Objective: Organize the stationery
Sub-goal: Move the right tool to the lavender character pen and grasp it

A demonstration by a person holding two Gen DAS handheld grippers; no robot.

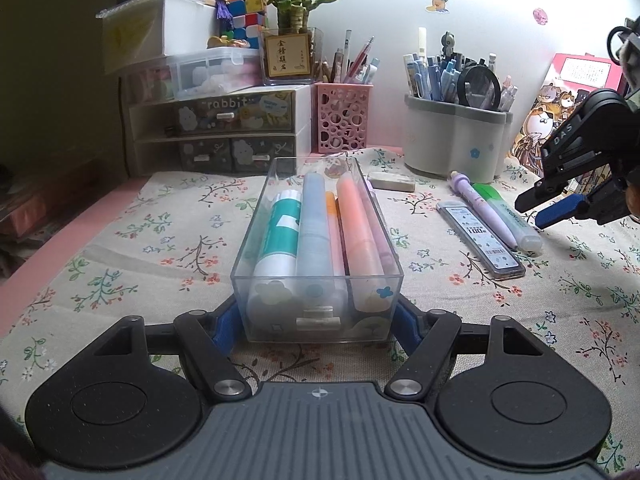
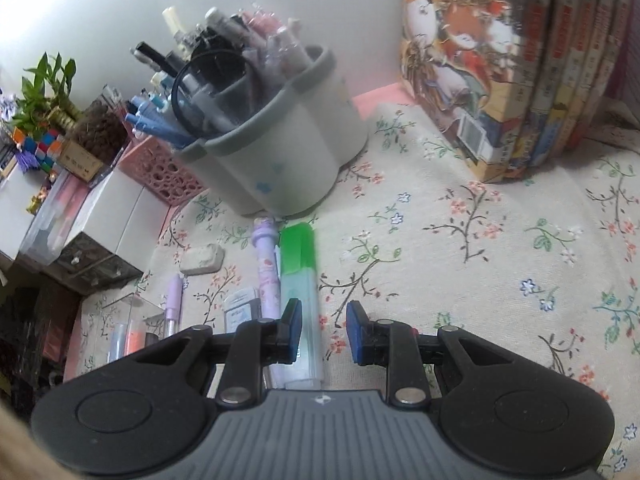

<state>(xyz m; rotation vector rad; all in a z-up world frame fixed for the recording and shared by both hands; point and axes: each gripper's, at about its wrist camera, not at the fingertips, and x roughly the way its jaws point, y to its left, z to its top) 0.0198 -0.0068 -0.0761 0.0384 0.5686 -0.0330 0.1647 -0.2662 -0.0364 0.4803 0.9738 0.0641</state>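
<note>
A clear plastic box [image 1: 316,264] holds several markers and a glue stick, lying lengthwise. My left gripper [image 1: 316,322] is shut on the box's near end, its blue pads against both side walls. To the right lie a green highlighter [image 1: 508,216], a purple pen [image 1: 482,208] and a lead refill case [image 1: 480,240]. My right gripper [image 2: 323,332] is open, hovering just above the green highlighter [image 2: 298,272], which runs under its left finger; it also shows in the left wrist view [image 1: 548,204]. The purple pen [image 2: 267,264] lies beside it.
A grey pen holder [image 1: 454,136] and a pink mesh holder [image 1: 344,120] stand at the back, with a drawer unit [image 1: 216,132] to the left. A white eraser [image 1: 392,181] lies behind the box. Books [image 2: 520,72] stand at the right.
</note>
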